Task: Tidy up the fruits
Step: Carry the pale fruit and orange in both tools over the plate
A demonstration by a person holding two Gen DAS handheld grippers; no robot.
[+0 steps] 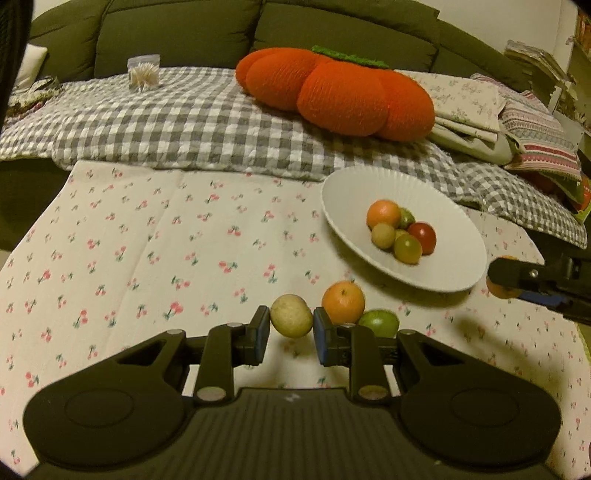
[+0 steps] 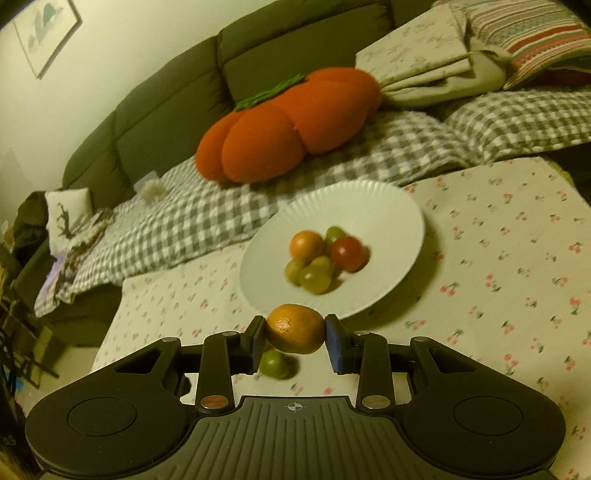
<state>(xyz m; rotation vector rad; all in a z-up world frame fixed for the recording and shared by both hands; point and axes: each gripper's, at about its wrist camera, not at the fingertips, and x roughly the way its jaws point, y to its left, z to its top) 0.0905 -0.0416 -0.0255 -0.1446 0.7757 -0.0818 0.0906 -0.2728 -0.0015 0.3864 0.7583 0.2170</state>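
Observation:
My left gripper is shut on a pale yellow-brown fruit, held above the cherry-print cloth. An orange and a green fruit lie on the cloth just beyond its right finger. My right gripper is shut on an orange, near the front rim of the white plate; it also shows at the right edge of the left wrist view. The plate holds several fruits. A green fruit lies on the cloth under the right gripper.
Behind the cloth lie a grey checked blanket, an orange pumpkin cushion, folded linens and a dark green sofa back. A clear box of cotton swabs stands on the blanket at back left.

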